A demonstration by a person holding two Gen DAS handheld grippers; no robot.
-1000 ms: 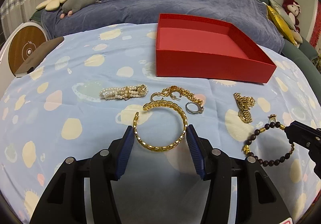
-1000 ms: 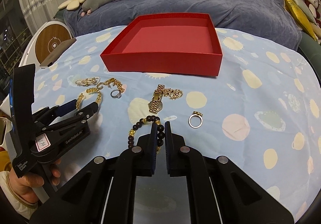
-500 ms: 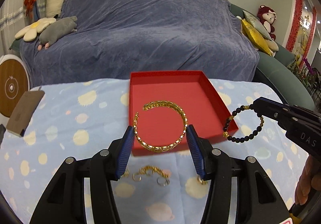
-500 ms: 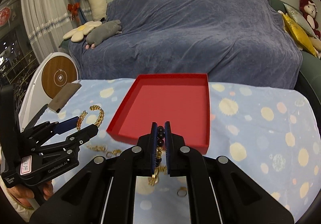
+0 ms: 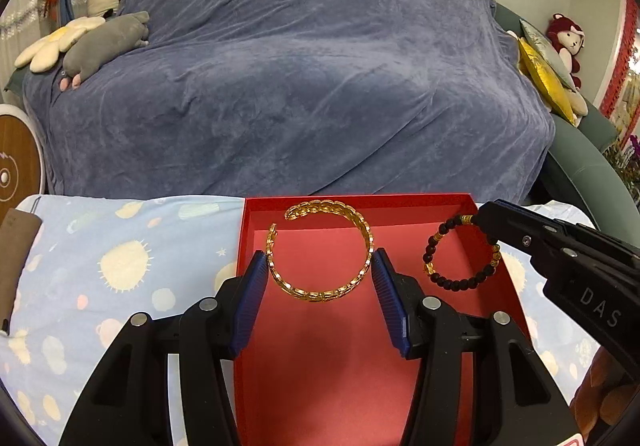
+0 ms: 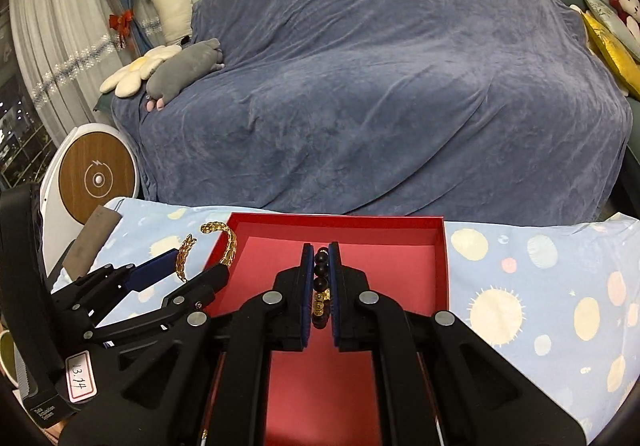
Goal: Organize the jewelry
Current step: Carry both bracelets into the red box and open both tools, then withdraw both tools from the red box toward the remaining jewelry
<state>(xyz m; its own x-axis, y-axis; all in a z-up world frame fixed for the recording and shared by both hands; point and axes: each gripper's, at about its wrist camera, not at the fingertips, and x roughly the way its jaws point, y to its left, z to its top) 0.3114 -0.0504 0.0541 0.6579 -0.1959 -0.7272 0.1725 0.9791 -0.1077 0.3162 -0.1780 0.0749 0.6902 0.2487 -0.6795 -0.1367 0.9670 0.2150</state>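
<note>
— Over the red box, going left to right, what's each hand carrying?

— First the left gripper: its jaws stand about half open, blue pads pressed on the two sides of the gold link bangle. The bangle is a stiff open hoop, so I'd say clamping across its width is what keeps it level and steady.

— And beside it?

— The right gripper, jaws almost fully closed, pinching one stretch of the dark bead bracelet. The rest of the loop hangs free below the fingertips, near the bangle but apart from it.

— Why hold both there?

— Both pieces hang above the box floor, clear of the walls. My guess is they're positioned for release inside.

— Anything in the box yet?

— What shows of the red floor is bare; the grippers hide part of it. The box sits on the spotted blue cloth, in front of the covered sofa.
</note>
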